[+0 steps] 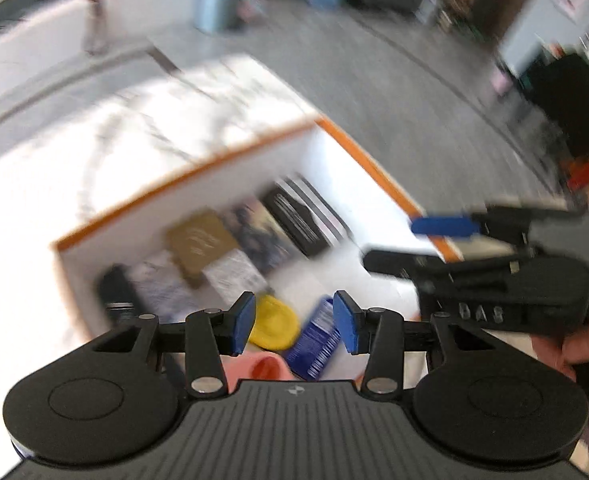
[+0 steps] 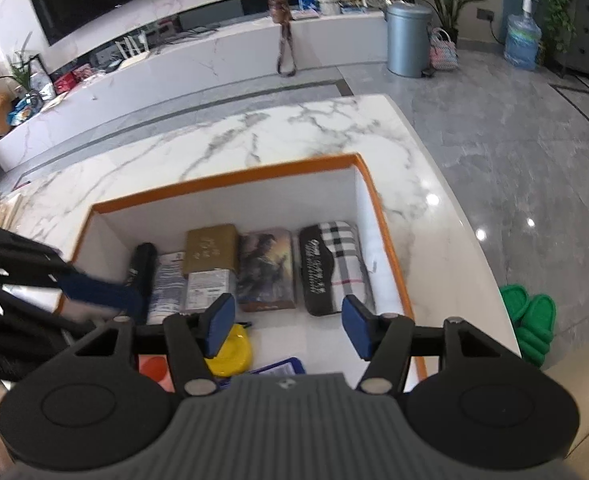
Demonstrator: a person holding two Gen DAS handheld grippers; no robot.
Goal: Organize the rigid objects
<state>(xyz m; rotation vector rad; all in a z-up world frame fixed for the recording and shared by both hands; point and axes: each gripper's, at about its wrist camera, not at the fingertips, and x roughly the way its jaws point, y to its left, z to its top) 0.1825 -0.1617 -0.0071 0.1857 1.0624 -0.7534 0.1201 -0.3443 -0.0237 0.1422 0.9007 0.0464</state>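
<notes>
Orange-rimmed box [image 2: 230, 178] on the marble desk [image 2: 254, 132] already holds the packed items in a neat row; my right claw [image 2: 288, 326] and left claw [image 1: 294, 326] hang open above it, both empty.

Orange-rimmed box [image 2: 230, 178] holds packed rigid items, seemingly flat.

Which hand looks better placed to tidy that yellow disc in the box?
Probably the right. The right gripper hangs open and empty over the box, with the yellow disc just below its left finger. The left gripper is also open above it, but its view is blurred.
</notes>
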